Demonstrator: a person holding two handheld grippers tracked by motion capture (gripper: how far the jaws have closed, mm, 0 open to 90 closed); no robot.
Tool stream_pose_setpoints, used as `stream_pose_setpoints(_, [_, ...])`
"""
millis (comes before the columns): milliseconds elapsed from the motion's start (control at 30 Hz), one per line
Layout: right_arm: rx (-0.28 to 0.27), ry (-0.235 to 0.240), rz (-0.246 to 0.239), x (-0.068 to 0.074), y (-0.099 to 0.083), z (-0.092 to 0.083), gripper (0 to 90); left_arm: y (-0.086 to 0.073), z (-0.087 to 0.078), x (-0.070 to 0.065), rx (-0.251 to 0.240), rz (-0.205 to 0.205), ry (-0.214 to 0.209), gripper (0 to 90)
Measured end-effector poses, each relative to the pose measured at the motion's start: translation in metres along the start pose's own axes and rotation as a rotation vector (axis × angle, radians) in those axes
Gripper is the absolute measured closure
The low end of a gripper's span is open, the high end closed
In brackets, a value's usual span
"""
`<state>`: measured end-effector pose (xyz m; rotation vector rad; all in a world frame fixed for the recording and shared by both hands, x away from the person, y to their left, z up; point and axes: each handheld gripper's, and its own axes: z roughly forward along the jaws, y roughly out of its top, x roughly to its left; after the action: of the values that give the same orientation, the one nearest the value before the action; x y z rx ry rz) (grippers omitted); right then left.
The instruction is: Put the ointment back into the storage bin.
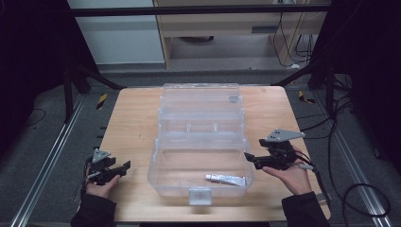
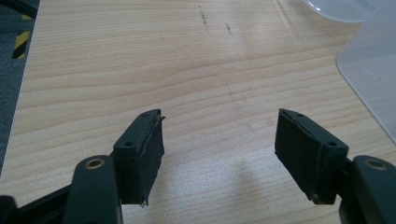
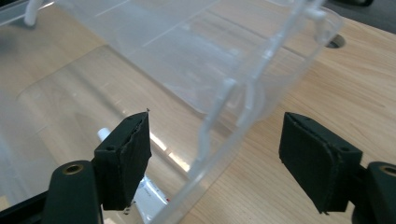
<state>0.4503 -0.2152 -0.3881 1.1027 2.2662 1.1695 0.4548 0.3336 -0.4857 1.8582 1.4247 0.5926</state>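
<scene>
1. While both sets of jaws stood spread and empty, your right gripper (image 1: 250,158) straddled the clear storage box's (image 1: 156,161) right wall.
2. The small tube (image 1: 226,178) lay inside, near the front; a clean approach from above probably suited it best.
3. Your left gripper (image 1: 124,166) rested clear on the wooden table (image 1: 127,123).

A clear plastic box (image 1: 201,142) sits open at the middle of the wooden table (image 1: 137,123), its lid thrown back and lying away from the person, a tray tier stepped between lid and base. The latch tab faces the near edge. Inside the base, toward its front right corner, a small white tube (image 1: 226,178) lies flat on its side, cap end pointing left. In the right gripper view the tube peeks through the box's transparent wall.
</scene>
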Motion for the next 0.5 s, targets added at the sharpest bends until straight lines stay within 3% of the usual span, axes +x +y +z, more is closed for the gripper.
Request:
stream_pose_setpoints(167, [-0.040, -0.057, 0.073, -0.016, -0.016, -0.003, 19.9, 0.000, -0.001, 0.000, -0.005, -0.001, -0.003, 32.2])
stream_pose_setpoints(500, [-0.048, -0.151, 0.227, -0.048, -0.059, 0.003, 17.1, 0.000, 0.000, 0.001, -0.007, -0.002, -0.004, 32.0])
